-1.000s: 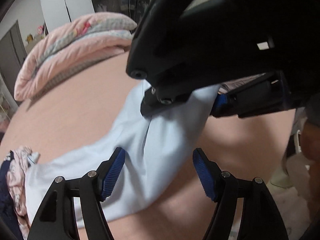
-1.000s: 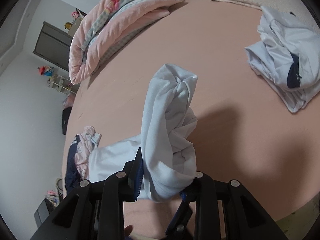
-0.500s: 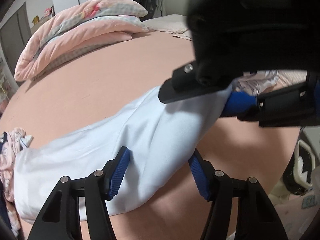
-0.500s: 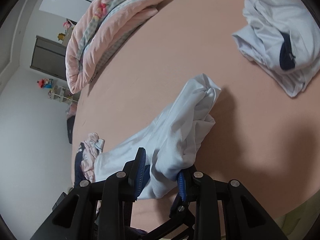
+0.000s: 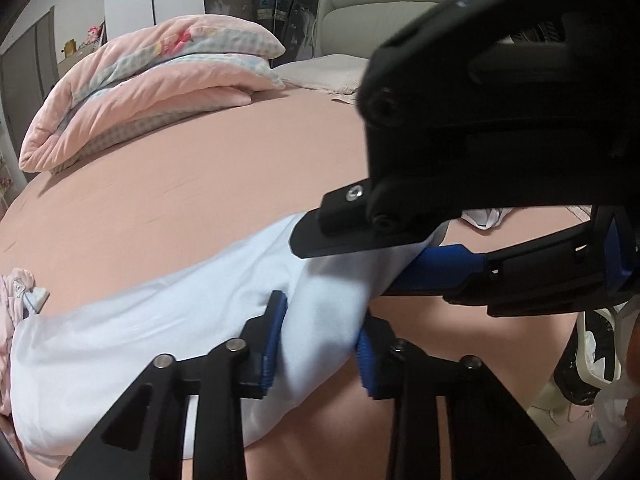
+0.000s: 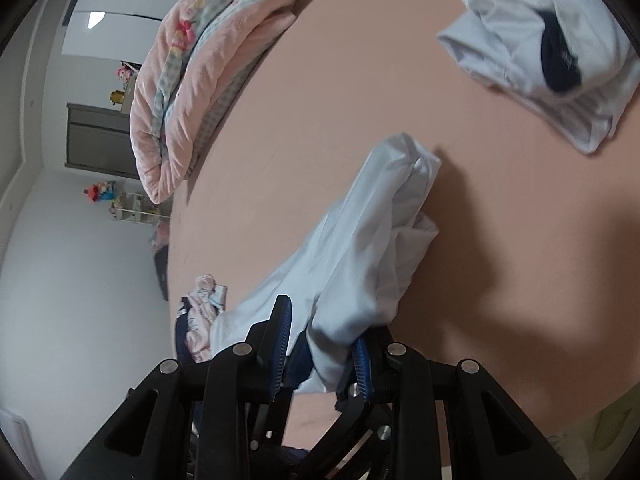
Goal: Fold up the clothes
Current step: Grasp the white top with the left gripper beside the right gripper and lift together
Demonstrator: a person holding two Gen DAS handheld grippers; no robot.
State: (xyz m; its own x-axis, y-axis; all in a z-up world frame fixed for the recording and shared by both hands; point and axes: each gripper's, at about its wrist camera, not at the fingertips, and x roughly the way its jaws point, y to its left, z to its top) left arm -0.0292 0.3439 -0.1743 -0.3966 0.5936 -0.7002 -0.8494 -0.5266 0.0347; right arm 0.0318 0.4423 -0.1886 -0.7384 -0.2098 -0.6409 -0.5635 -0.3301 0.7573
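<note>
My pink bed sheet [image 5: 240, 184] fills both views, the folded quilt [image 5: 152, 80] lying upper left. Across the lower middle stretches the pale blue garment [image 5: 160, 320]. My left tongs [image 5: 320, 344], jaws just closing, pinch its bunched fabric, and my right tongs [image 6: 324, 348] clamp its end.

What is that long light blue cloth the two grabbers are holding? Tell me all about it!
The light blue garment looks like soft, smooth fabric, bunched into a long, creased strip across the pink bed sheet. The left gripper has just been closing and now pinches it; the right gripper clamps the end beside it. Its far end lies crumpled on the sheet, near a pink patterned garment.
</note>
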